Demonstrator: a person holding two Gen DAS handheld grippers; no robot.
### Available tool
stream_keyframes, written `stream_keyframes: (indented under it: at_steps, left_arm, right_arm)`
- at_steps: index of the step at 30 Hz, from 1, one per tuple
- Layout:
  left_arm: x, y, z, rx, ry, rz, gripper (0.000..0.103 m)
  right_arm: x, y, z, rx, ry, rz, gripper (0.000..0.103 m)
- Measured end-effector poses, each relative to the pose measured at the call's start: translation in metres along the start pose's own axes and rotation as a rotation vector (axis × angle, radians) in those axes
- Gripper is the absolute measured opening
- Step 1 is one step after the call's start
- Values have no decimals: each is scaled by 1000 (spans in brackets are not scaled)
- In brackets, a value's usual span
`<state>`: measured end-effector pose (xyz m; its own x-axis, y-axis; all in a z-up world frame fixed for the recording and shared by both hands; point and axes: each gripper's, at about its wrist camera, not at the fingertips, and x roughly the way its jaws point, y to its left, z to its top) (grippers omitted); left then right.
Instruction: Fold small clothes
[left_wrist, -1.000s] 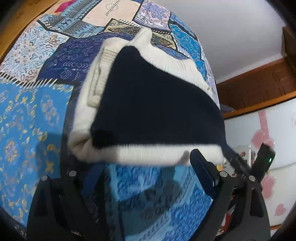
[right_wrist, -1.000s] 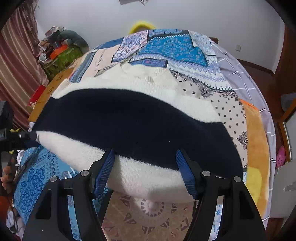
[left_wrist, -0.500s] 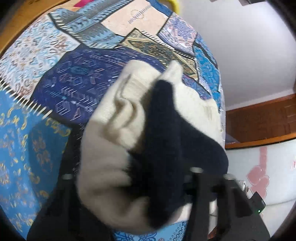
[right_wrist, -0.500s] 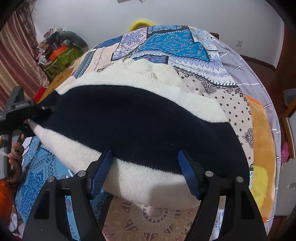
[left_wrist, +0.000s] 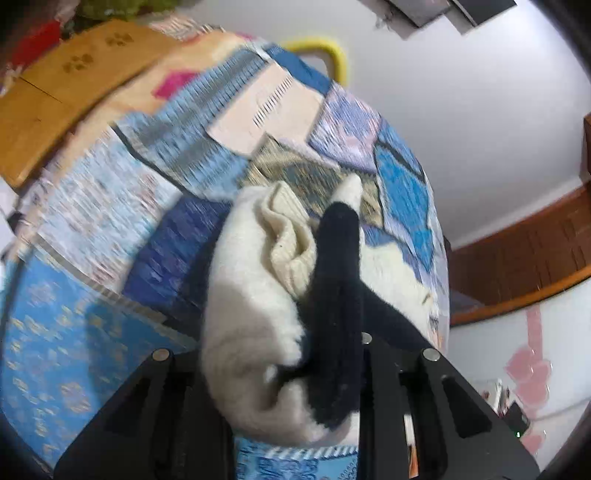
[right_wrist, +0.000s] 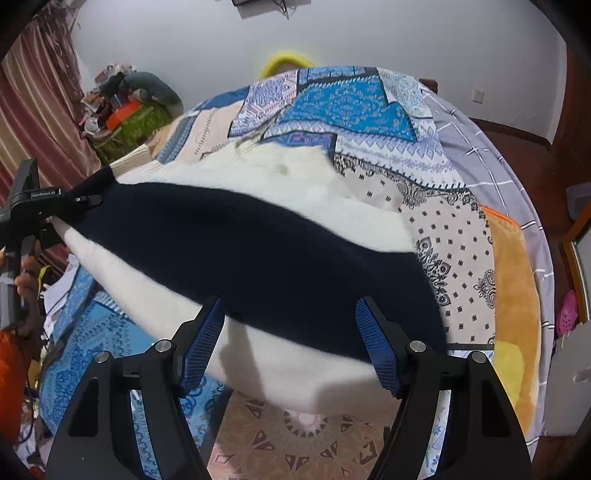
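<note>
while the left gripper (left_wrist: 295, 373) pinches one bunched end of the soft white and dark blue knitted sweater (right_wrist: 258, 236) lying on the patchwork bed cover (right_wrist: 347, 107), the right gripper (right_wrist: 291, 343) waits wide open at its near edge, so it should grab there next to fold.

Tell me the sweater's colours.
Cream-white sweater with a broad navy band; clearest in the right wrist view.

Sweater (right_wrist: 258, 251) lies on the bedspread (right_wrist: 351, 107), spanning ahead of the right gripper (right_wrist: 291, 347); one end sits bunched between the left gripper (left_wrist: 295, 387) jaws.
</note>
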<state>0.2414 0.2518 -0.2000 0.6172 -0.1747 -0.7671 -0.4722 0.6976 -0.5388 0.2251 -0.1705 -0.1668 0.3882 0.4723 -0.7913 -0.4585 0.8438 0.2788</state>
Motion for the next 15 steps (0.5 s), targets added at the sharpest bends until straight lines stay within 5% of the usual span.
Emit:
stream_keyframes:
  at_steps: [7, 15]
  left_arm:
    - [-38, 17, 40, -41, -144, 124, 26]
    - [-46, -51, 40, 187, -208, 201, 26]
  right_arm:
    - [-5, -1, 6, 19, -30, 20, 70]
    - [7, -2, 5, 40, -8, 61, 70]
